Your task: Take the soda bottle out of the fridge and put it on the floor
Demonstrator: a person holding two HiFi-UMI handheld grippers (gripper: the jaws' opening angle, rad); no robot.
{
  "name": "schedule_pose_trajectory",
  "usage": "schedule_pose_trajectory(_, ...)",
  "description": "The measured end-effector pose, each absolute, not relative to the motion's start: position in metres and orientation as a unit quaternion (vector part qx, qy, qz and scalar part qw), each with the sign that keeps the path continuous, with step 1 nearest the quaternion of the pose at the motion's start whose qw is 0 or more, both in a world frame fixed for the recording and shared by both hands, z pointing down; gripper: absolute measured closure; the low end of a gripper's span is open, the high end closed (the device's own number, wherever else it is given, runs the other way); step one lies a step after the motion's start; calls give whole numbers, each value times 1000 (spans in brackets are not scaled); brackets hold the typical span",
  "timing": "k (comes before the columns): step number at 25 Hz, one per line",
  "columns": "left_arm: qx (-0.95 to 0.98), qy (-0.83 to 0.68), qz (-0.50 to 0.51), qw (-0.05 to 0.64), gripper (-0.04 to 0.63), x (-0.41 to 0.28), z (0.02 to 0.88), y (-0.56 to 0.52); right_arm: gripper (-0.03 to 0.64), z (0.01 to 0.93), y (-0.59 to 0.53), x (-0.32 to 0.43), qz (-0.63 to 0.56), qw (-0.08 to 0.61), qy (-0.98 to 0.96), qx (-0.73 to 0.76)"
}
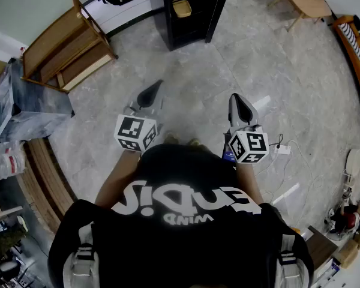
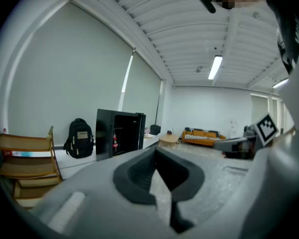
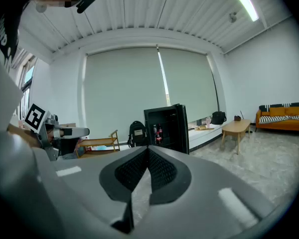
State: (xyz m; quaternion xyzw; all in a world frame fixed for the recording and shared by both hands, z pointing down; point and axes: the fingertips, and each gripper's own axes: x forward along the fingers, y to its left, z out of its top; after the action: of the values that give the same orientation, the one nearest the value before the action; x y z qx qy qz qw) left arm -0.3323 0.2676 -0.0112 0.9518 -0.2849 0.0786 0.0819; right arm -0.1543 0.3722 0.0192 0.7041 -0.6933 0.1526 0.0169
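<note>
Approach stage — left gripper (image 1: pixel 151 93) and right gripper (image 1: pixel 239 105), fingers clenched on nothing, are well apart from the open fridge (image 1: pixel 192 18); the soda bottle (image 3: pixel 159 132) stands inside. Next: walk closer, spread one gripper's fingers.

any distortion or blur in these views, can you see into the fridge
Head view: strong fisheye, floor edges curve; fridge tiny at top. Left gripper view: dark rounded corners, near jaws soft, fridge interior dim. Right gripper view: ceiling light bright; bottles small but visible.
</note>
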Motion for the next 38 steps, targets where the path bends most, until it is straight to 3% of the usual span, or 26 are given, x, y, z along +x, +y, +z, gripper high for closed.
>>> schedule_pose_trajectory(14, 960, -256, 80, 84, 594, -328, 8, 211, 620, 20, 326, -155, 145, -27, -669, 729)
schedule_pose_trajectory(38, 946, -299, 76, 97, 594, -119, 14, -2, 620, 33, 100, 60, 147, -7, -693, 706)
